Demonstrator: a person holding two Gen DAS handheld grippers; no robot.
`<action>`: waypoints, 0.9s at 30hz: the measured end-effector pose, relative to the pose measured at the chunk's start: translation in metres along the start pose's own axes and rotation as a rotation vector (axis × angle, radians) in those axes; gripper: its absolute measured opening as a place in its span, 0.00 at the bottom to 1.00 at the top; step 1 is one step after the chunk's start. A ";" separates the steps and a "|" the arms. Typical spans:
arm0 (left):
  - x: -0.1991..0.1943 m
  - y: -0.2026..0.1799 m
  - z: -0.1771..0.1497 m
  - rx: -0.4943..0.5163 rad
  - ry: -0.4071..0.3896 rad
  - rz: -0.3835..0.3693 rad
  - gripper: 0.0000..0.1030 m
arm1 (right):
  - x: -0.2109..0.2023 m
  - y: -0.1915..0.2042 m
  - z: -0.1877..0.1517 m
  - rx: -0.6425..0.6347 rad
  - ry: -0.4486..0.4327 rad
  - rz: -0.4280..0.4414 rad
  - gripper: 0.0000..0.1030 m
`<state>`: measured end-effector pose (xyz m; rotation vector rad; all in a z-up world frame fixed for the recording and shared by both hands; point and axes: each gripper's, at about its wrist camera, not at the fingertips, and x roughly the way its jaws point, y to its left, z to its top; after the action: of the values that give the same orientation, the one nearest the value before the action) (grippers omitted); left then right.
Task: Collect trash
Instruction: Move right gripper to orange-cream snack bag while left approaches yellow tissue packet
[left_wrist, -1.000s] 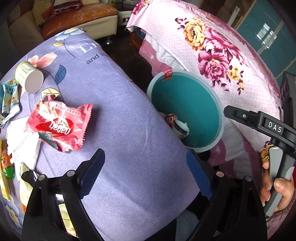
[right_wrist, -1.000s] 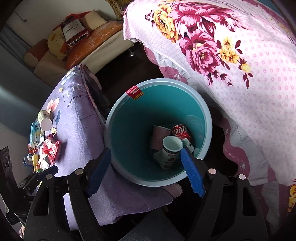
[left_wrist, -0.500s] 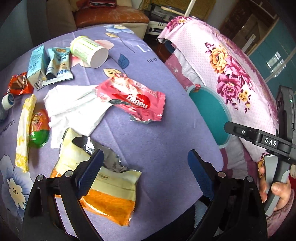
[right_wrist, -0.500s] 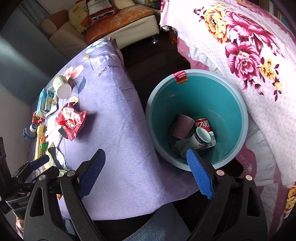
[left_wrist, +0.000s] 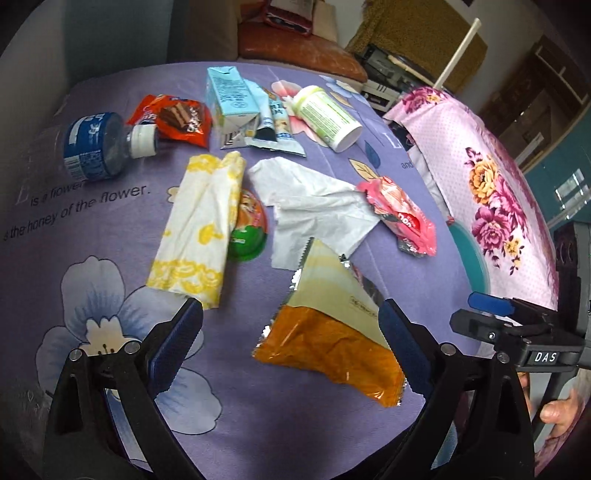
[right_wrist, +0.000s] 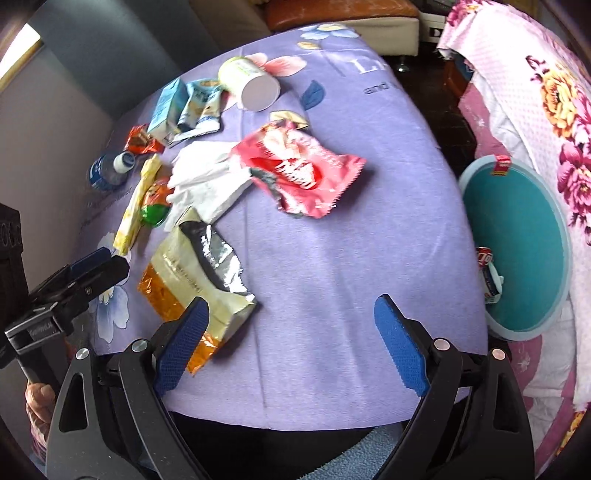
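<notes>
Trash lies scattered on a purple flowered cloth (left_wrist: 110, 258). My left gripper (left_wrist: 288, 332) hovers over an orange and cream snack bag (left_wrist: 325, 325); its jaws are opening, and the pads touch nothing. Beyond the bag lie a white tissue (left_wrist: 317, 206), a red wrapper (left_wrist: 402, 218), a yellow napkin pack (left_wrist: 195, 229), a green jelly cup (left_wrist: 249, 232), a blue-labelled bottle (left_wrist: 92, 147), a light blue carton (left_wrist: 232, 103) and a white cup (left_wrist: 325, 114). My right gripper (right_wrist: 291, 317) stands open and empty above bare cloth. The teal bin (right_wrist: 517, 229) is to its right, with some trash inside.
A bed with a pink flowered cover (left_wrist: 491, 192) stands beyond the bin. An orange-brown sofa (left_wrist: 295, 48) is behind the table. A hand (left_wrist: 561, 410) holds the right gripper's handle at the table's near right edge. The table's front edge lies close under both grippers.
Both grippers have swung left, away from the bin and over the table. The trash pile now fills the left wrist view and the bin sits at the right edge. Both jaws stand wider.
</notes>
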<state>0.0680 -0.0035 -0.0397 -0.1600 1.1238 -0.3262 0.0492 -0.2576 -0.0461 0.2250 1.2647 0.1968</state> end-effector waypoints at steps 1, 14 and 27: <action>-0.002 0.009 -0.001 -0.011 -0.002 0.003 0.93 | 0.004 0.009 0.000 -0.020 0.011 0.004 0.84; -0.017 0.077 -0.016 -0.133 -0.019 0.009 0.93 | 0.048 0.078 -0.010 -0.207 0.117 -0.036 0.85; -0.025 0.103 -0.020 -0.187 -0.027 0.023 0.93 | 0.077 0.101 -0.006 -0.262 0.109 -0.077 0.91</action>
<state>0.0583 0.1025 -0.0560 -0.3157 1.1285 -0.1979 0.0639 -0.1393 -0.0906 -0.0605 1.3379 0.3095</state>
